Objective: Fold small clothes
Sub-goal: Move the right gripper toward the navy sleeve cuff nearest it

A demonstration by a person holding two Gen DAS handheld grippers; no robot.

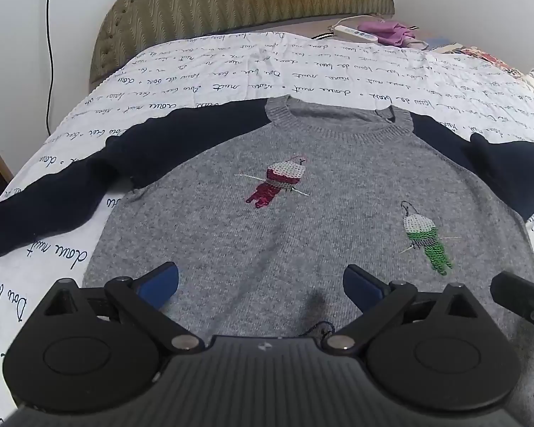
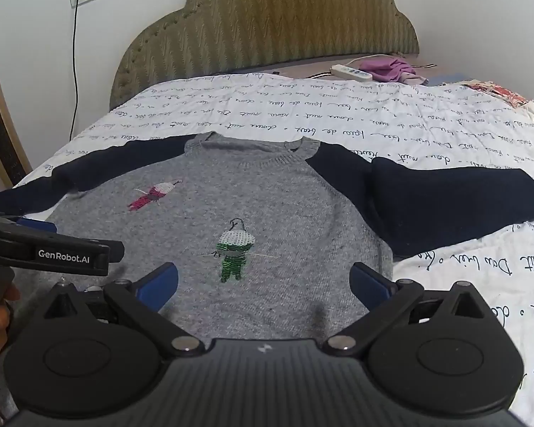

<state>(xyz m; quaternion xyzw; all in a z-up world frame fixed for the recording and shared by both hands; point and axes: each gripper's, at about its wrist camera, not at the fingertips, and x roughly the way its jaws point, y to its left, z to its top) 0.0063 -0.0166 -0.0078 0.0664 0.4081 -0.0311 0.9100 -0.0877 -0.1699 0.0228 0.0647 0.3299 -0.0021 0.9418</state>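
Both grippers hover over the sweater's hem end, left gripper (image 1: 260, 281) and right gripper (image 2: 265, 281), fingers (image 1: 162, 282) spread wide, nothing between them. Sweater (image 1: 302, 235) lies flat, front up, on the bed (image 1: 231, 71): collar toward the headboard (image 1: 245, 0), hem nearest the fingers, sleeves spread sideways. Grey knit body, navy sleeves, ribbed collar, two sequin birds. Bedcover white with script print.

A home bedroom: padded headboard (image 2: 267, 21), script-printed bedspread (image 2: 302, 114).
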